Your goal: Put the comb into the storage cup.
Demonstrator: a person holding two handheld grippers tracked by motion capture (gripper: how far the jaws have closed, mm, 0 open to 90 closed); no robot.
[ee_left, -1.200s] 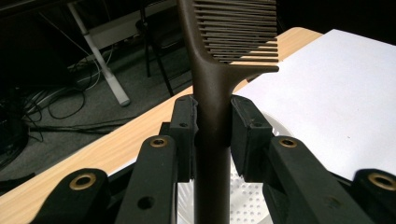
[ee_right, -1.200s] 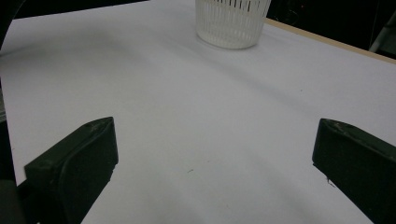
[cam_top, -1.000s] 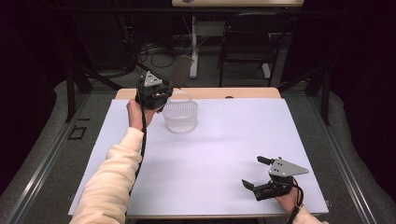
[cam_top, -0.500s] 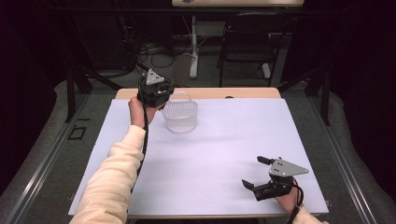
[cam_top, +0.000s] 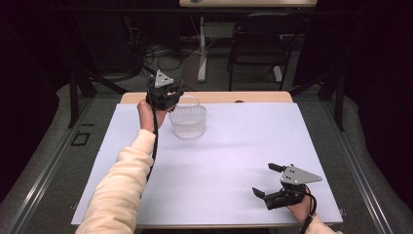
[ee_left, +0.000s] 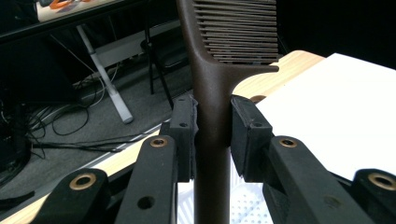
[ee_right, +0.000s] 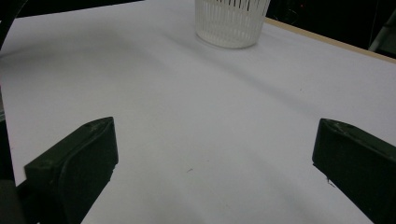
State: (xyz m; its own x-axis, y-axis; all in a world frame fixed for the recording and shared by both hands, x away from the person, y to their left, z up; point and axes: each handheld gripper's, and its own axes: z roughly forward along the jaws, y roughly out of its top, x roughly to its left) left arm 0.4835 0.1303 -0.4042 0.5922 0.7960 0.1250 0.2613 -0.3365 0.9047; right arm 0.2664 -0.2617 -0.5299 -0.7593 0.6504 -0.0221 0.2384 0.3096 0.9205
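The comb (ee_left: 219, 93) sits clamped in our left gripper (ee_left: 212, 128) near the table's (cam_top: 234, 161) far-left corner, beside the basket (cam_top: 188, 121). Our right gripper (cam_top: 270, 181) gapes empty by the near-right corner.

So the count: one brown comb (ee_left: 212, 93), one white mesh basket (cam_top: 188, 121) sitting far left on the table, and one white sheet (cam_top: 219, 161) covering the tabletop. Two grippers, left gripper (cam_top: 168, 95) far left and right gripper (cam_top: 265, 181) near right. One chair (cam_top: 258, 46) way back behind the table.
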